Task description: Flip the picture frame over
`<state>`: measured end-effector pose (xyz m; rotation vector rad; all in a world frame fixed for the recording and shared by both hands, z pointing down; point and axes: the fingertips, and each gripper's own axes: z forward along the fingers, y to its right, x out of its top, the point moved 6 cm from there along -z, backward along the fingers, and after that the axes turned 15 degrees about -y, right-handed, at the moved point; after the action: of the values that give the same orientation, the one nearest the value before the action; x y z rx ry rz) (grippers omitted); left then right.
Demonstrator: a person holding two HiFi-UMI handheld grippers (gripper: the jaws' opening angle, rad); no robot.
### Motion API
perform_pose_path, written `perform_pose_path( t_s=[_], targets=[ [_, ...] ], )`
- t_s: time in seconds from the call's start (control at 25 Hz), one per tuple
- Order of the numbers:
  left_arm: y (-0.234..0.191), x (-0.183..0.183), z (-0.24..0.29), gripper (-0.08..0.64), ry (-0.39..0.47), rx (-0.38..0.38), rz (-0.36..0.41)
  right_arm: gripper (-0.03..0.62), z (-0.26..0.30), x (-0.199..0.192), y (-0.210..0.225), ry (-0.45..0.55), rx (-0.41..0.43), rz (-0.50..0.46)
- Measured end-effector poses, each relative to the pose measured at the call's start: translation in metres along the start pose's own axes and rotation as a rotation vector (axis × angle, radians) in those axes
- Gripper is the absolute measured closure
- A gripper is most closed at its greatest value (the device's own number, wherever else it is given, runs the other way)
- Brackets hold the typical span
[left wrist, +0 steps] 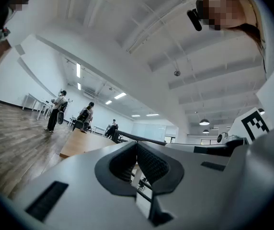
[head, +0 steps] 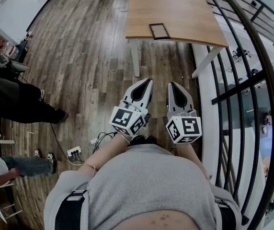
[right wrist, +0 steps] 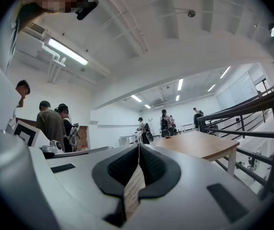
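A small dark-rimmed picture frame (head: 159, 31) lies flat near the front edge of a light wooden table (head: 185, 13), ahead of me in the head view. I hold both grippers side by side in front of my body, well short of the table and over the floor. My left gripper (head: 147, 81) has its jaws together with nothing between them, its tips meeting in its own view (left wrist: 137, 144). My right gripper (head: 172, 84) is likewise shut and empty (right wrist: 138, 147). The table top (right wrist: 201, 145) shows in the right gripper view; the frame is not visible in either gripper view.
A black metal railing (head: 245, 75) runs along the right. White table legs (head: 135, 56) stand ahead. A power strip (head: 74, 152) with cables lies on the wood floor to the left, near a person's legs (head: 22, 104) and a seated person (head: 12, 169). Several people stand farther off (right wrist: 51, 121).
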<state>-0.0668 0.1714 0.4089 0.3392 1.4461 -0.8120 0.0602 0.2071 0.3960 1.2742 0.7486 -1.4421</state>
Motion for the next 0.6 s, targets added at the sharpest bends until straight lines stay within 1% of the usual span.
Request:
perform_pose_path(
  t_s=[0.28, 0.36, 0.6],
  targets=[
    [0.014, -0.018, 0.000, 0.554, -0.019, 0.006, -0.014, 0.575, -0.007, -0.016, 0.012, -0.022, 0.011, 0.028],
    [0.012, -0.022, 0.003, 0.554, -0.025, 0.011, -0.015, 0.575, -0.005, -0.017, 0.015, -0.021, 0.016, 0.029],
    [-0.002, -0.017, 0.013, 0.554, 0.002, 0.029, -0.008, 0.575, 0.014, -0.013, 0.022, -0.021, 0.025, 0.016]
  ],
)
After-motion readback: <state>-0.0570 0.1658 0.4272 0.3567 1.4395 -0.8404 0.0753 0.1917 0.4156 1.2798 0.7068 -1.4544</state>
